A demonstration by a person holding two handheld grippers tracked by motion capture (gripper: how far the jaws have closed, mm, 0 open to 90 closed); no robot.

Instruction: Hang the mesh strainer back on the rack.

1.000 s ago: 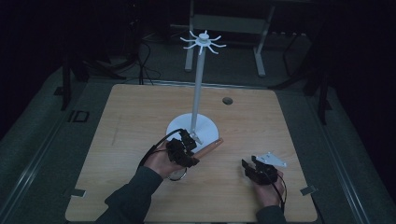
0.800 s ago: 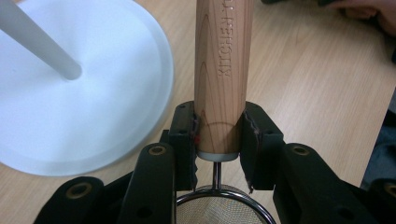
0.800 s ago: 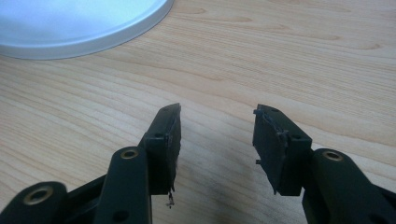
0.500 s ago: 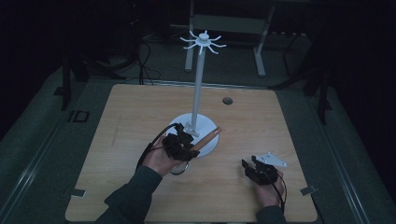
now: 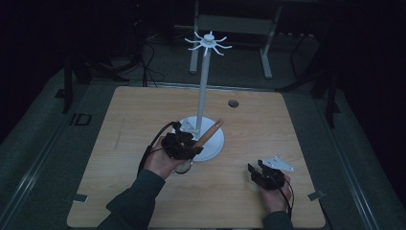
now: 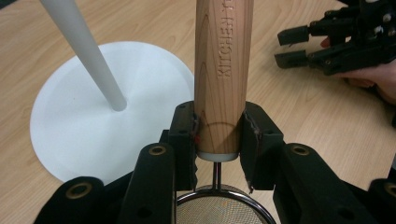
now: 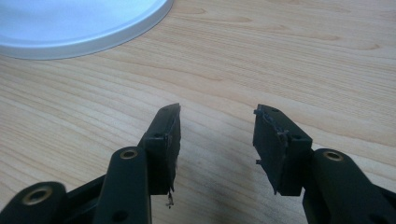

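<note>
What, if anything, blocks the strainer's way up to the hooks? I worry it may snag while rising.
Nothing visible does. The left gripper clamps the strainer's wooden handle beside the white pole, and the air up to the hooks looks free.

A dim room surrounds the wooden table (image 5: 143, 115); a grey metal frame (image 5: 234, 24) stands behind.
</note>
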